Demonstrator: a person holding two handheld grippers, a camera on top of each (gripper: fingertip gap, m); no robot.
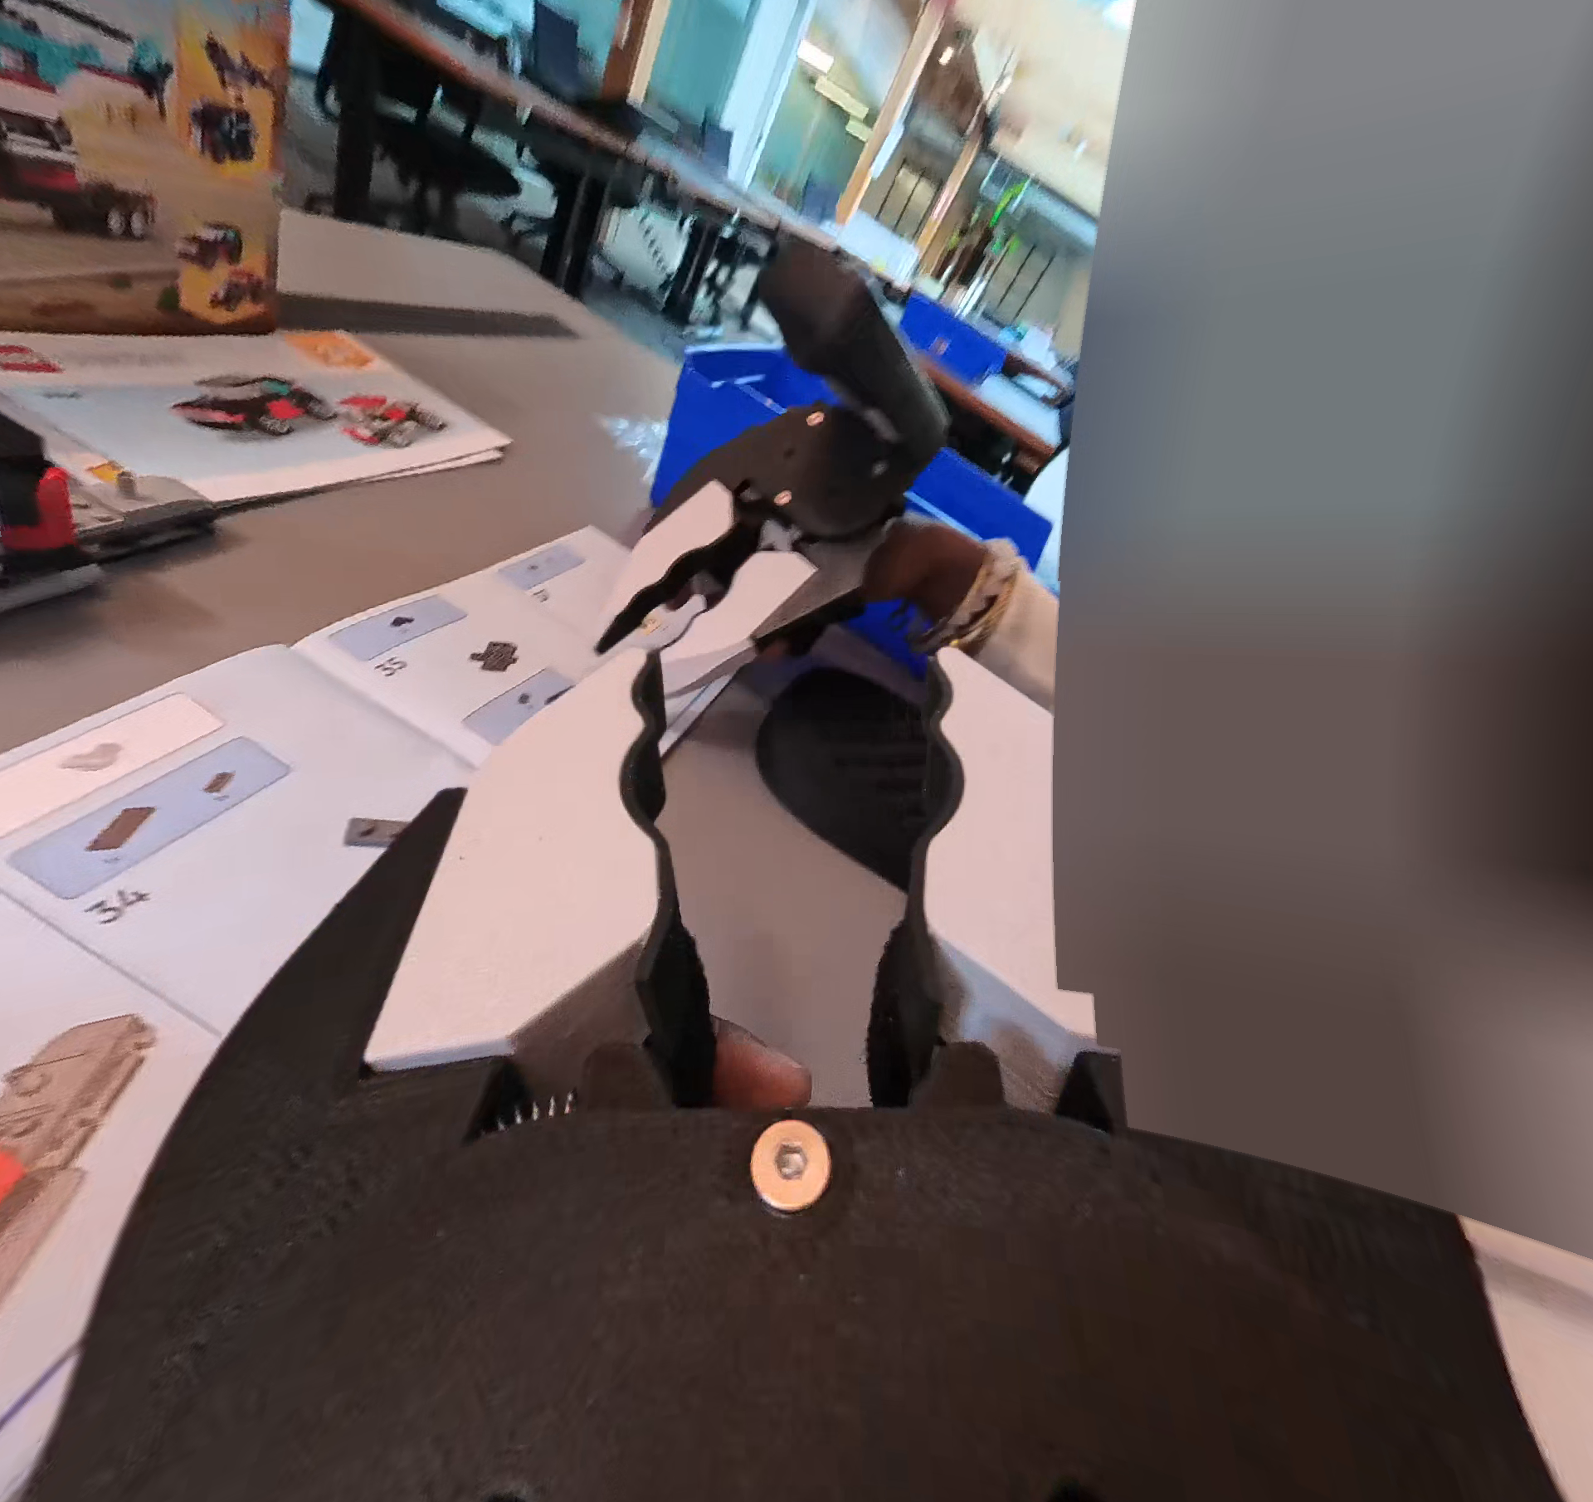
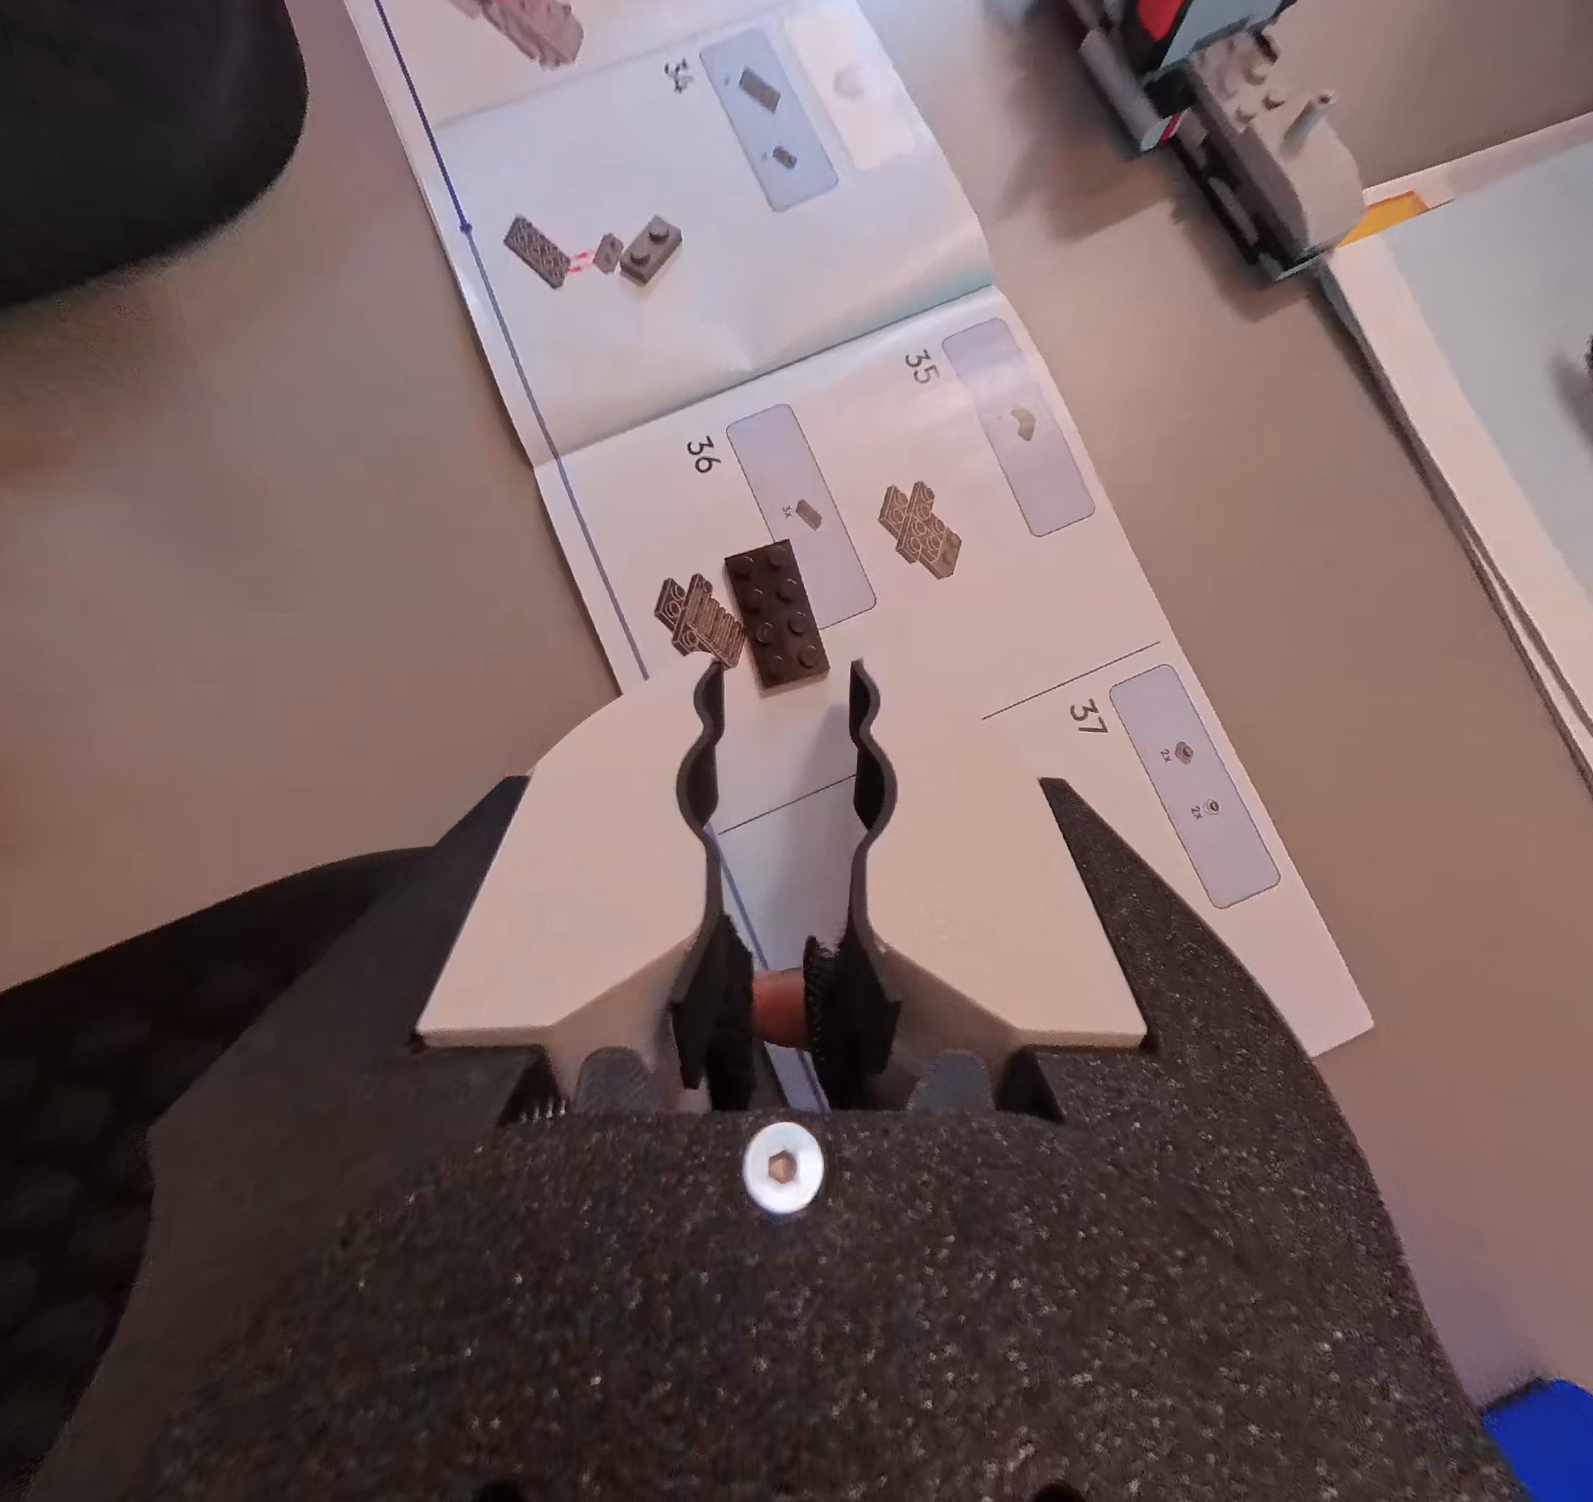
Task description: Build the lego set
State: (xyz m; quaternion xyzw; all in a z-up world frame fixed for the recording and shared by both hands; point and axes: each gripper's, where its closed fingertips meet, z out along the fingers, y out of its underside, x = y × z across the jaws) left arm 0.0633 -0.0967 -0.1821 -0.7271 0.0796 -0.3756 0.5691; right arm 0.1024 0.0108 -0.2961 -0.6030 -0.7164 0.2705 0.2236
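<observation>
Matte grey tabletop [image 2: 259,512]; studded dark plate [image 2: 776,614] on glossy booklet [image 2: 776,322].

Your left tool [image 1: 789,667] points forward and slightly upward, jaws parted with a clear gap between the wavy inner edges; nothing sits between them. One of your fingers [image 1: 759,1073] shows at the base of the jaws. Your right tool [image 2: 784,676] tilts downward, jaws apart and empty, tips hovering low. A fingertip [image 2: 780,1017] is visible between the jaw roots. In the left wrist view the right tool appears ahead and close, tips angled down-left, with your hand [image 1: 927,568] gripping its handle.
</observation>
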